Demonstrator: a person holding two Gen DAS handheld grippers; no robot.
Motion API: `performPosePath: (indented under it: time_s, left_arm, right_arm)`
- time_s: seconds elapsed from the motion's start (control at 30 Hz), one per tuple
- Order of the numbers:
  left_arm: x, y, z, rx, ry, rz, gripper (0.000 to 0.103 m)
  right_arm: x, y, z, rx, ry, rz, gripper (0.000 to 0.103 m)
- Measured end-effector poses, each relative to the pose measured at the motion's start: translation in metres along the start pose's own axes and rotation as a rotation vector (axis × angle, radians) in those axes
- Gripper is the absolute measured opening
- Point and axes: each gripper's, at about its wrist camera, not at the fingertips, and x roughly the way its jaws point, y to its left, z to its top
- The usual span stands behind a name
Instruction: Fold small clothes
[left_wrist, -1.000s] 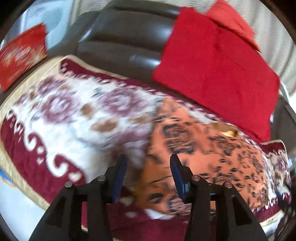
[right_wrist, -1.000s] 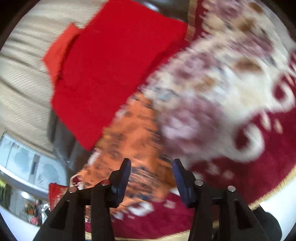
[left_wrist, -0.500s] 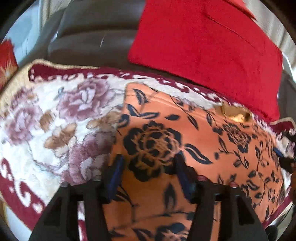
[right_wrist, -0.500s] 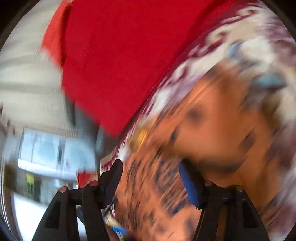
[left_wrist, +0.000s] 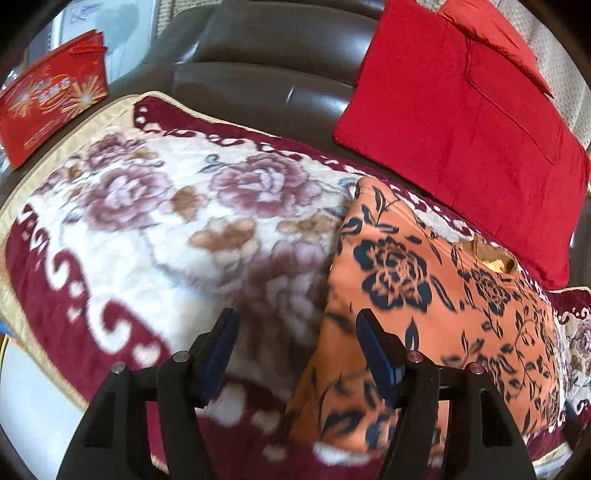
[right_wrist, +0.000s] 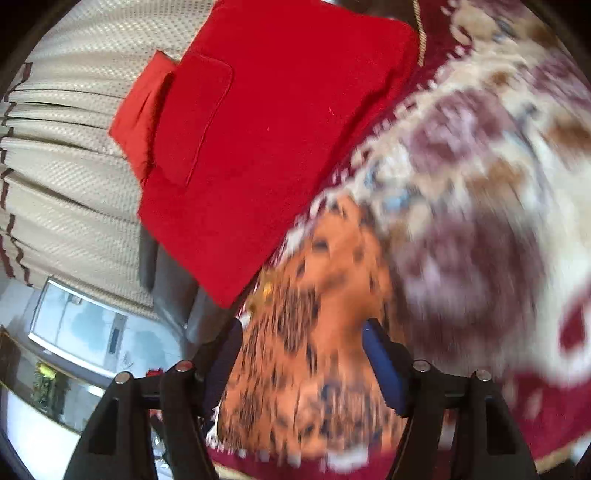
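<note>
An orange garment with a dark blue flower print (left_wrist: 424, 295) lies flat on a floral blanket (left_wrist: 166, 221) over a sofa seat. My left gripper (left_wrist: 297, 354) is open and empty, above the garment's left edge, with its right finger over the cloth. In the right wrist view the same garment (right_wrist: 314, 350) is blurred and sits between and beyond the fingers of my right gripper (right_wrist: 303, 365), which is open and empty.
A red cushion (left_wrist: 461, 122) leans on the dark leather sofa back (left_wrist: 258, 66) behind the garment. A red box (left_wrist: 48, 107) stands at the far left. A beige curtain (right_wrist: 66, 166) and a glass table (right_wrist: 85, 332) lie off the sofa's right end.
The left gripper has pulled back and to the left, from over the garment to its left edge. The right gripper has swung back from the garment; both stay open.
</note>
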Motion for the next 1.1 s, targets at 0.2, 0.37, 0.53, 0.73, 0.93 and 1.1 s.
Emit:
performPosePath:
  time_s: [0.2, 0.37, 0.53, 0.73, 0.93, 1.1]
  left_arm:
    - [-0.023, -0.016, -0.019, 0.058, -0.005, 0.033, 0.068]
    - [-0.044, -0.036, -0.030, 0.139, -0.043, 0.026, 0.068]
    - [-0.056, -0.049, -0.032, 0.174, -0.063, 0.018, 0.068]
    - [-0.056, -0.054, -0.034, 0.185, -0.060, 0.016, 0.068]
    - [-0.053, -0.056, -0.035, 0.189, -0.050, 0.020, 0.068]
    - [-0.049, -0.057, -0.035, 0.188, -0.042, 0.017, 0.068]
  right_arm:
    - [-0.007, -0.033, -0.073, 0.098, 0.053, 0.001, 0.072]
    - [0.008, -0.044, -0.083, 0.124, 0.067, -0.037, 0.072]
    - [0.011, -0.038, -0.083, 0.109, 0.053, -0.046, 0.072]
    - [0.006, -0.039, -0.080, 0.121, 0.038, -0.055, 0.072]
    - [0.007, -0.047, -0.079, 0.139, 0.031, -0.063, 0.072]
    - [0.009, -0.049, -0.075, 0.150, 0.015, -0.073, 0.072]
